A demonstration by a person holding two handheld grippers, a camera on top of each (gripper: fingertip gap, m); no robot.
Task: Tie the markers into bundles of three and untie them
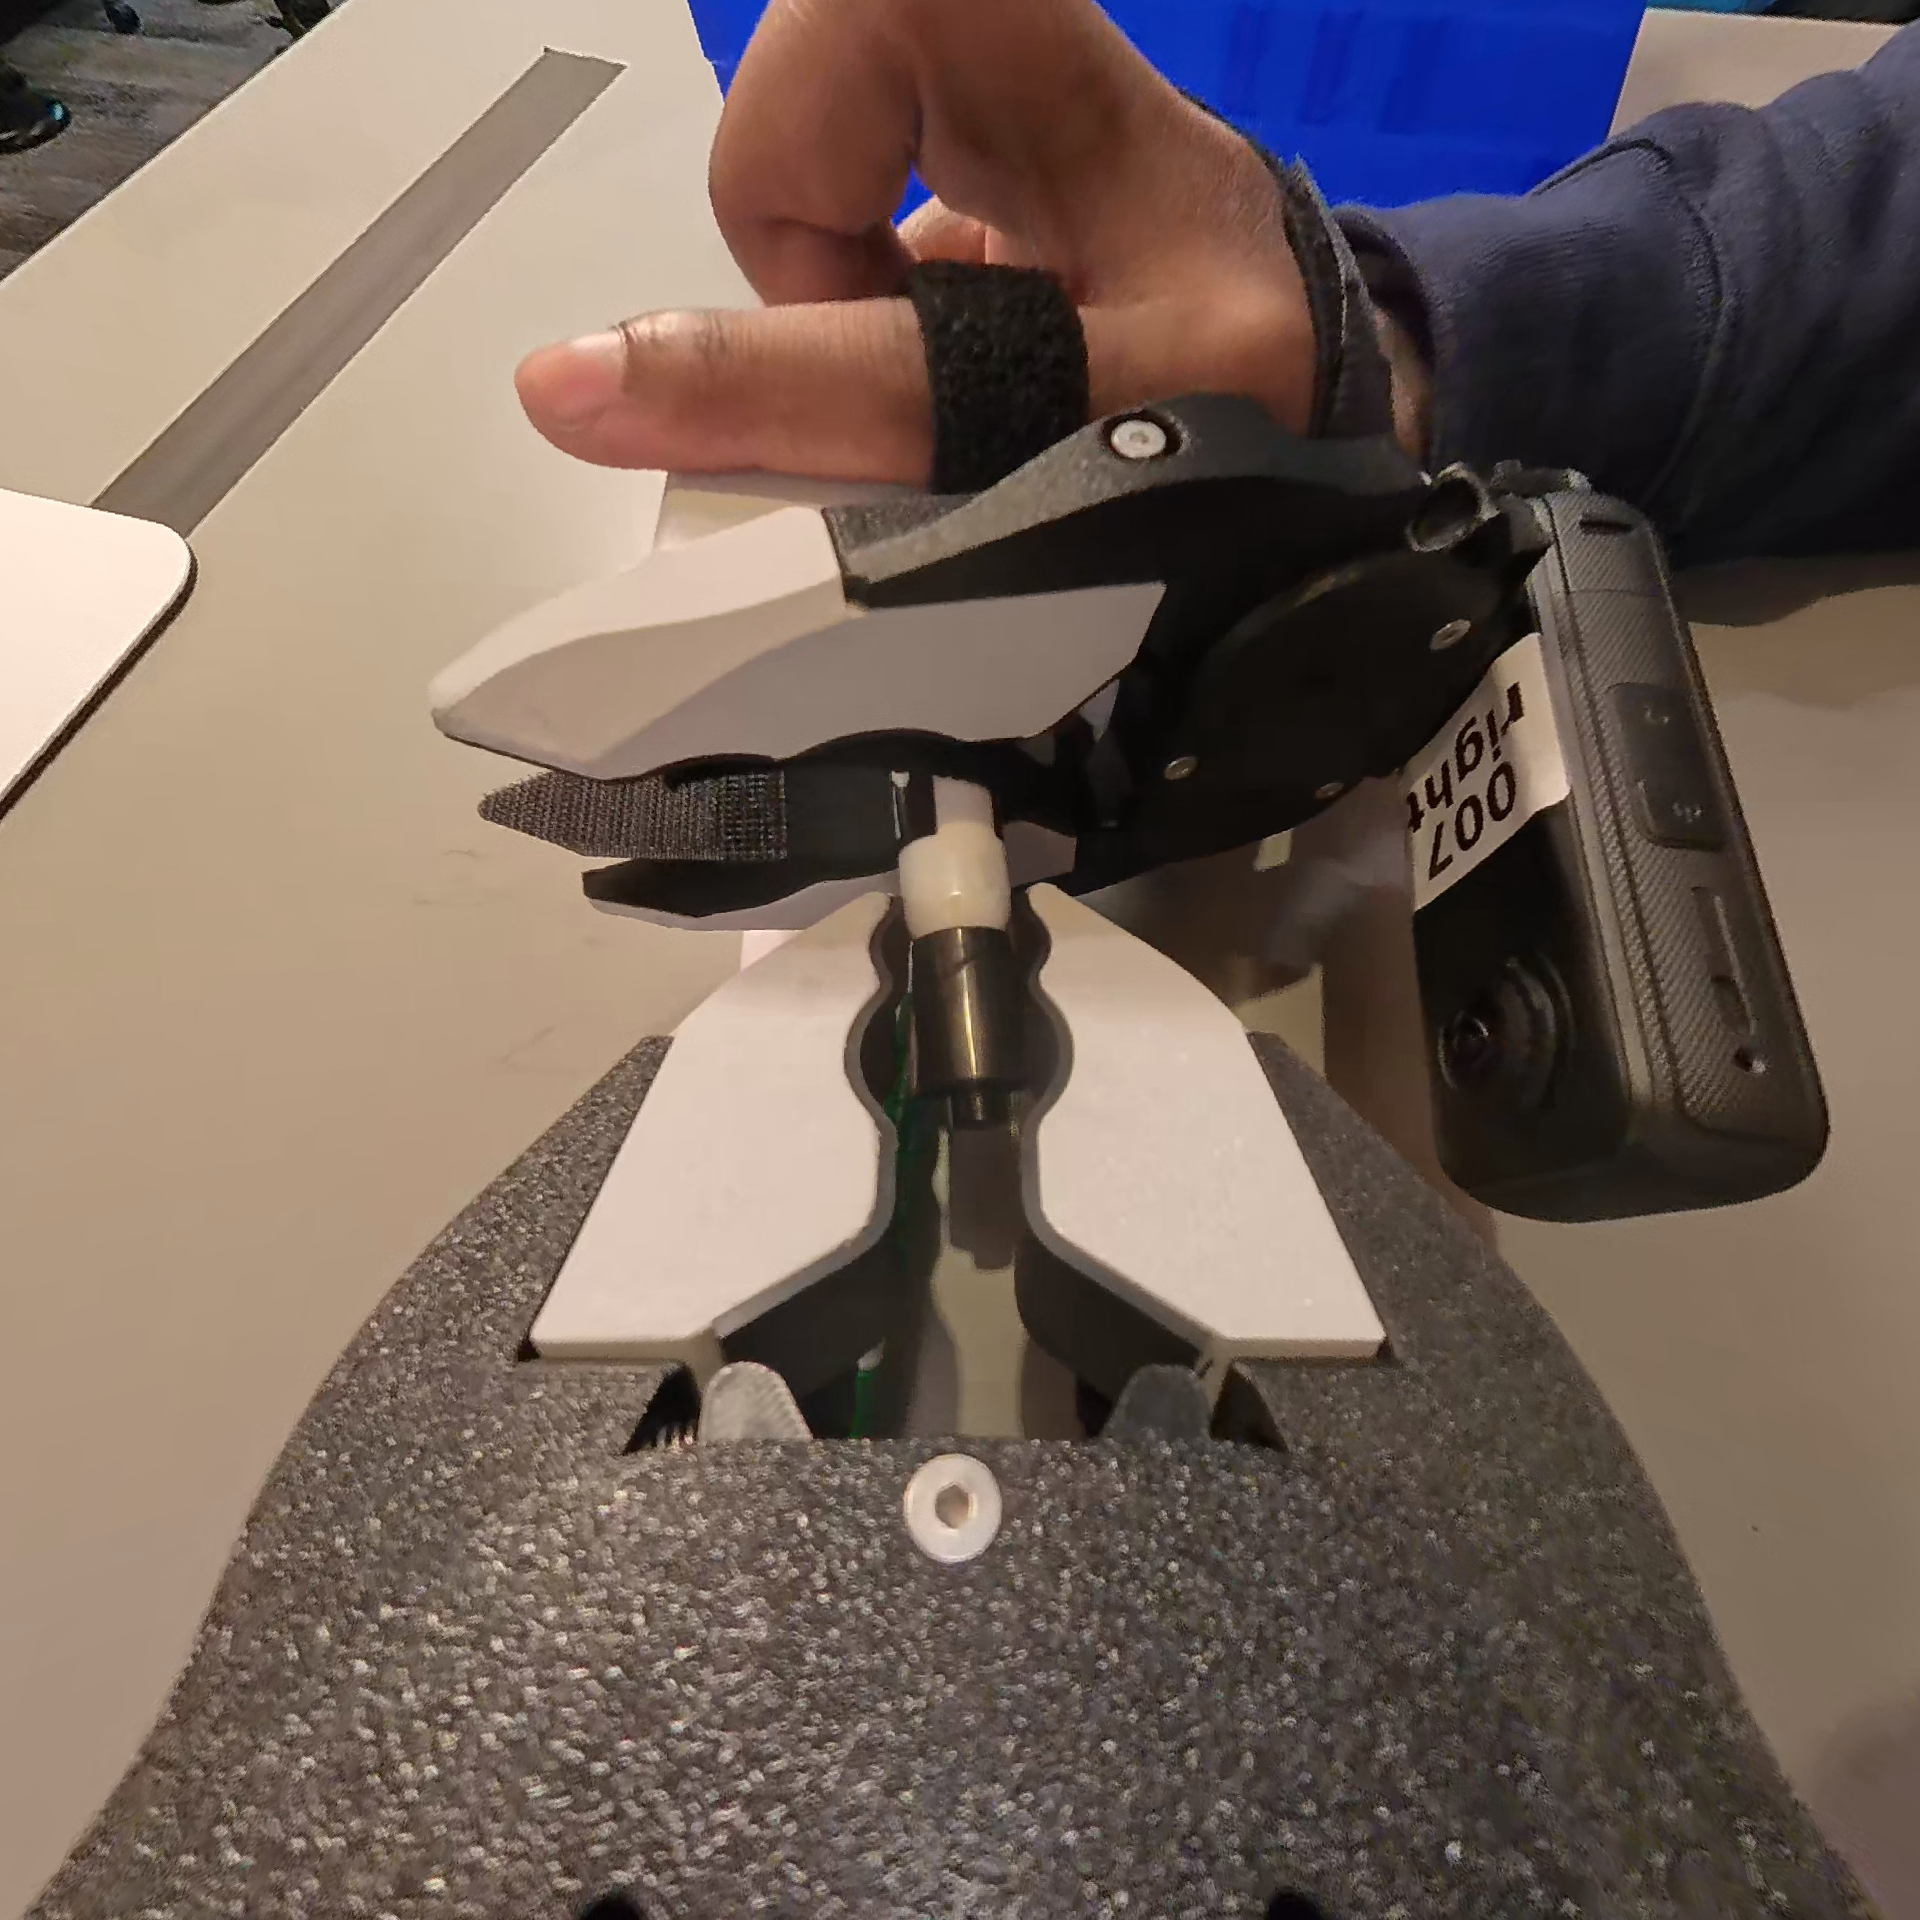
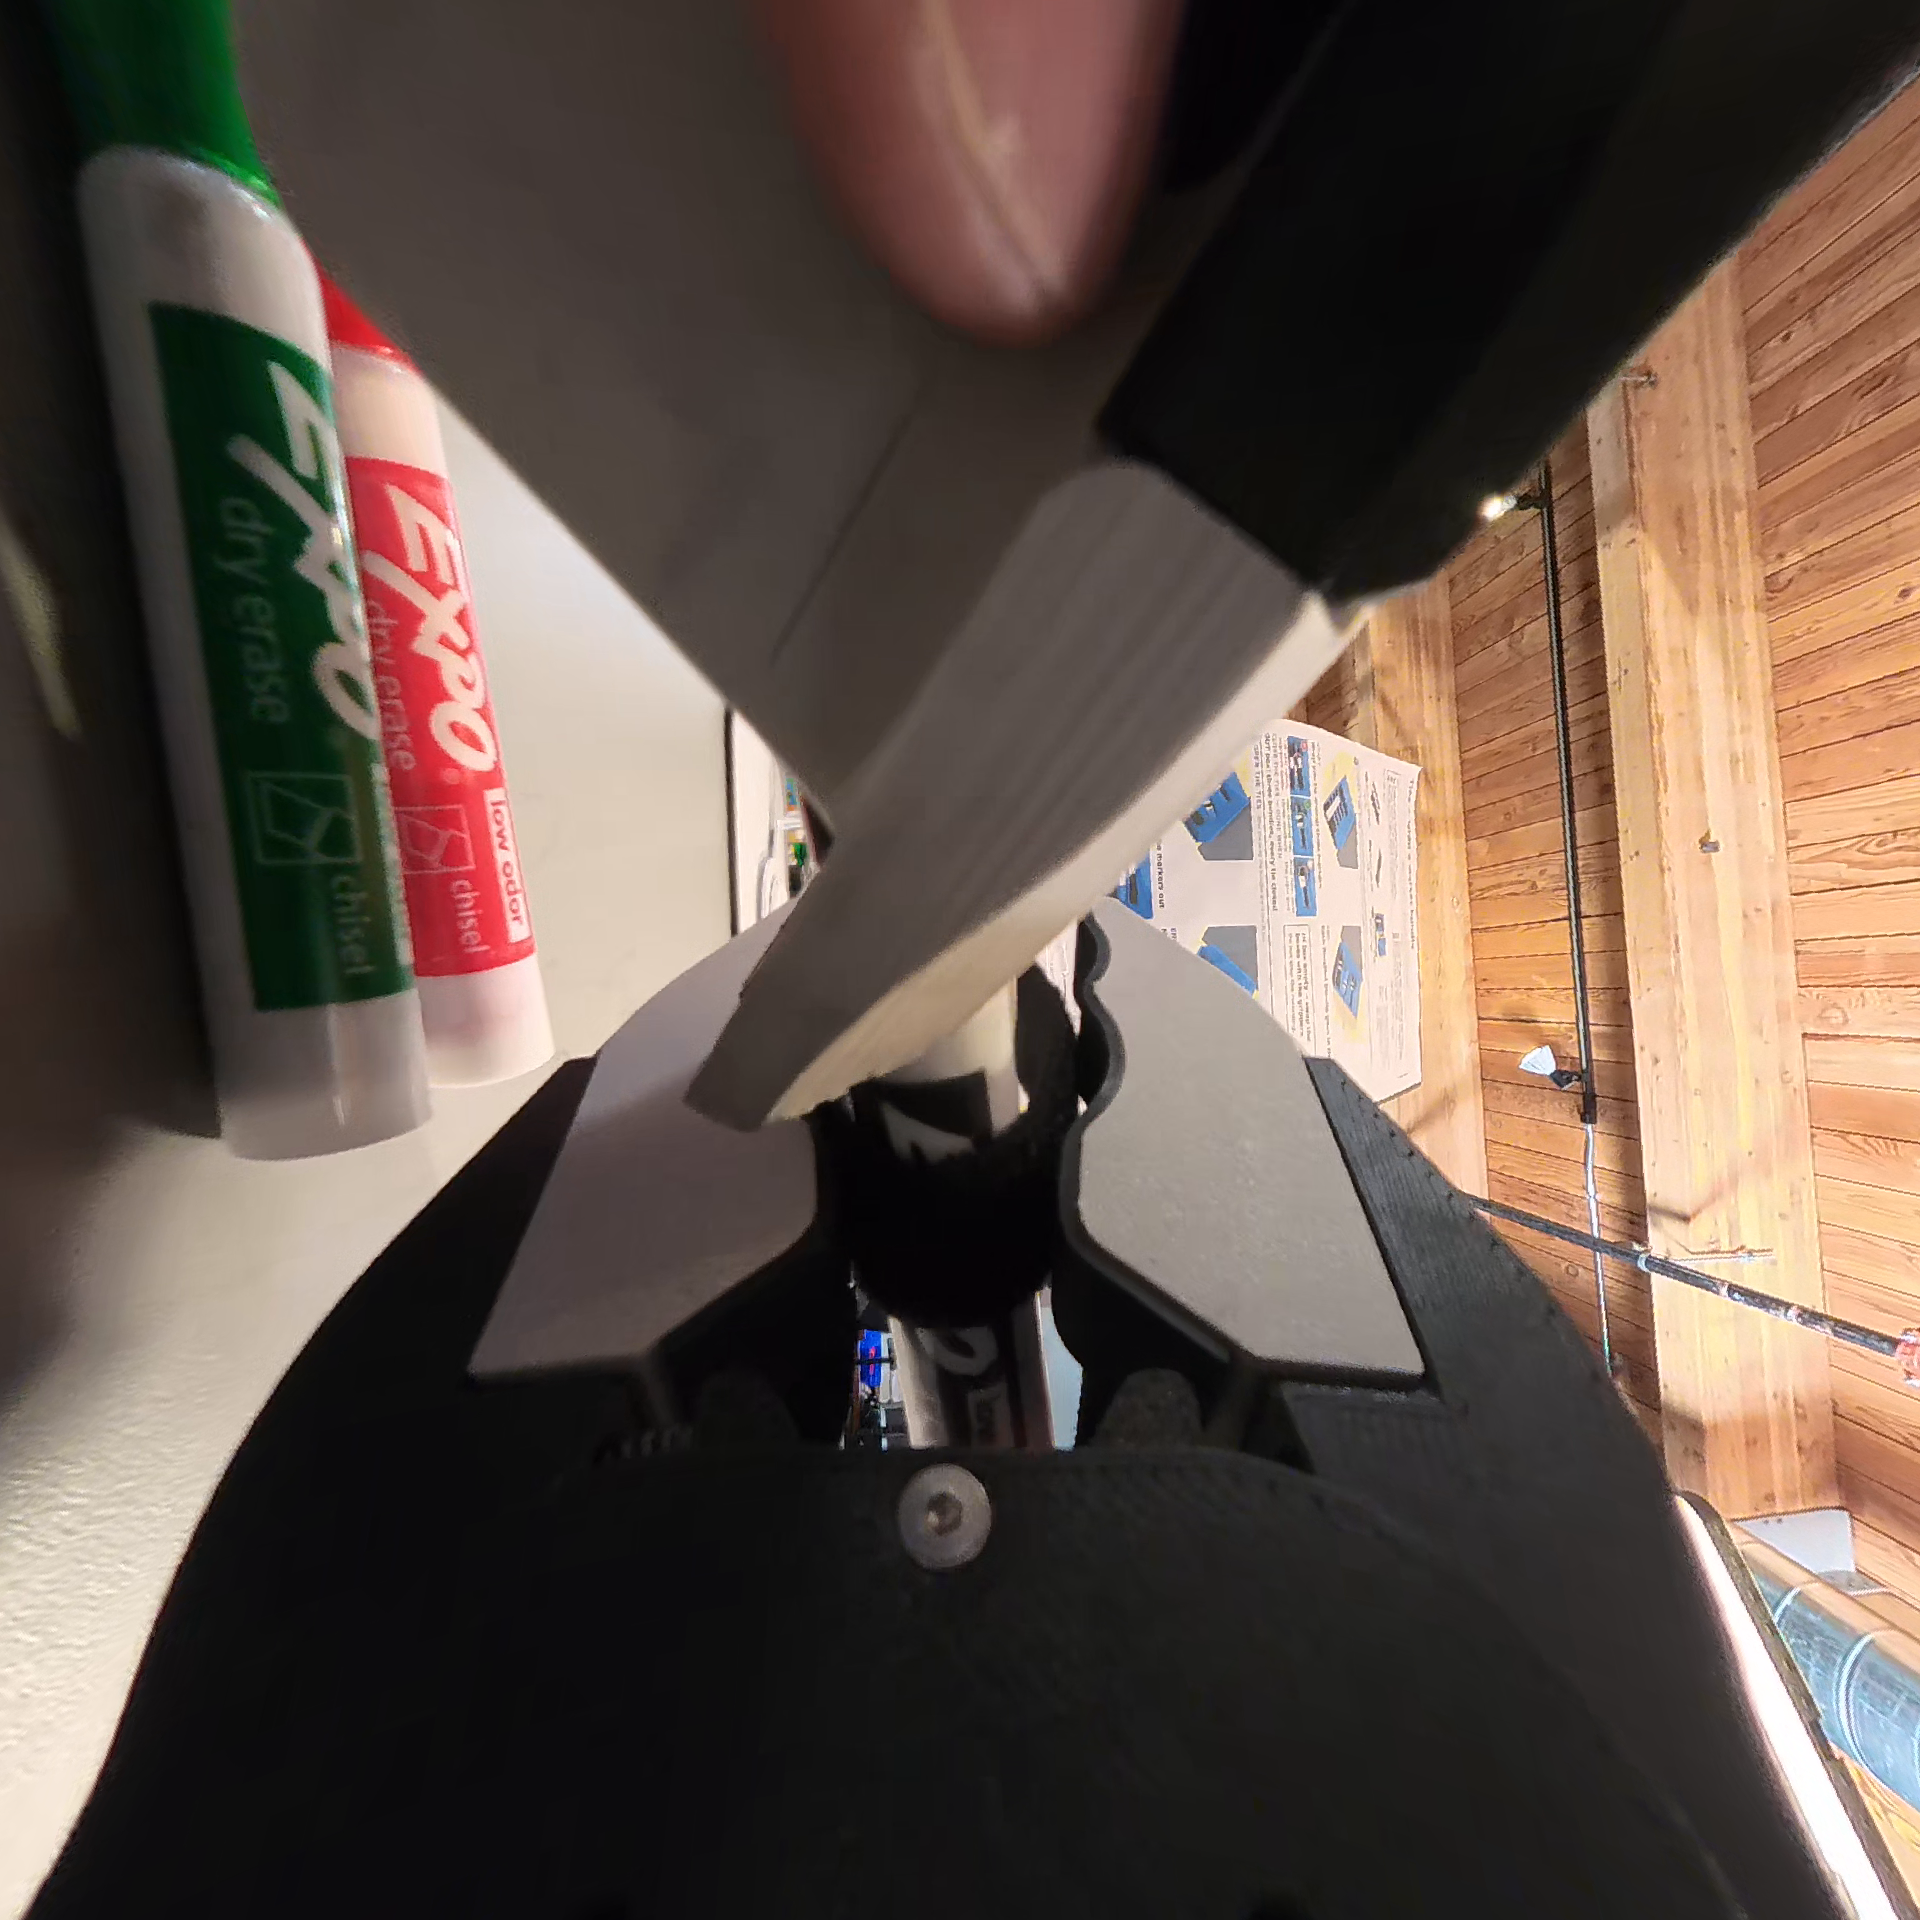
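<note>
The left gripper had its white fingers nearly together around a black-capped marker with a white barrel, which stood on end between them. Directly ahead, the right gripper lay crosswise, blocking the view; its jaws were partly apart, with a black hook-and-loop strap and the same marker's white barrel between them, though whether its pads pressed on either could not be told. A person's hand in a dark blue sleeve drove that gripper, one finger bound by a black band, and a black camera hung off its back. In the right wrist view, a green-labelled white marker and a red-labelled white marker lay side by side, touching, on the beige table, well left of the fingers. A blue bin stood beyond the hand, and a printed sheet hung on the wooden plank wall.
</note>
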